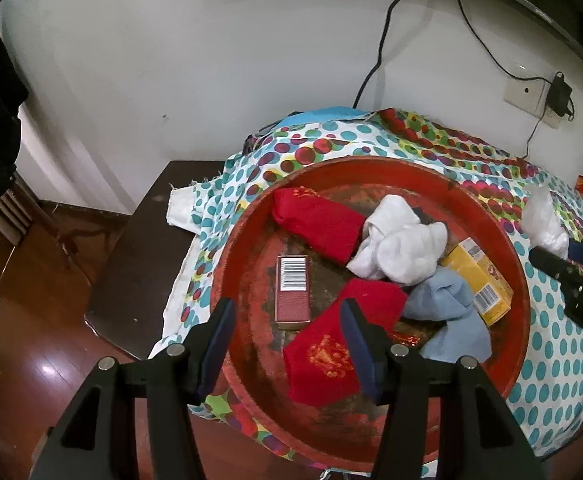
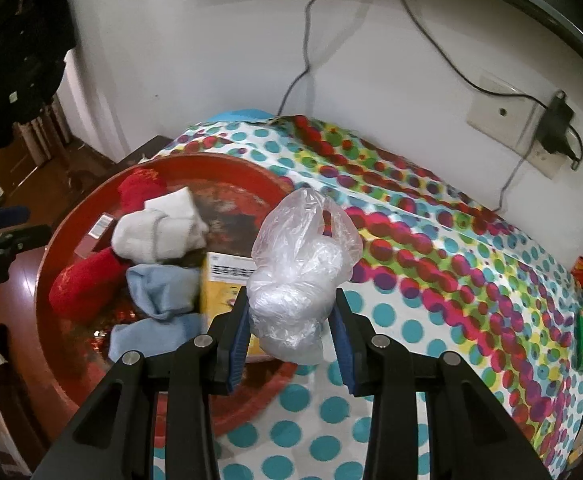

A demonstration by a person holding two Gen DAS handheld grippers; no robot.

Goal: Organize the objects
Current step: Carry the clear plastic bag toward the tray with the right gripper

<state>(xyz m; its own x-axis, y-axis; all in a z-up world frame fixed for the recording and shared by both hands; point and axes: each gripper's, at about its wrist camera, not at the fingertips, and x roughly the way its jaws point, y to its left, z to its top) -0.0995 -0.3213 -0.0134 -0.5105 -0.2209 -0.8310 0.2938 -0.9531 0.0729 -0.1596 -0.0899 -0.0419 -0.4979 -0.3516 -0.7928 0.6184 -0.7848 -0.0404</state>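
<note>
Right gripper [image 2: 289, 322] clamps plastic bag [image 2: 303, 264] beside tray rim [image 2: 279, 192]; left gripper [image 1: 287, 322] gapes empty.

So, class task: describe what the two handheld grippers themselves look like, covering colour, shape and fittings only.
Both the left gripper and the right gripper are matte black frames with angular arms and triangular cut-outs. Each carries two flat fingers faced with dark blue pads, and round silver pins at the pivots. No cables, hands or sleeves show.
</note>
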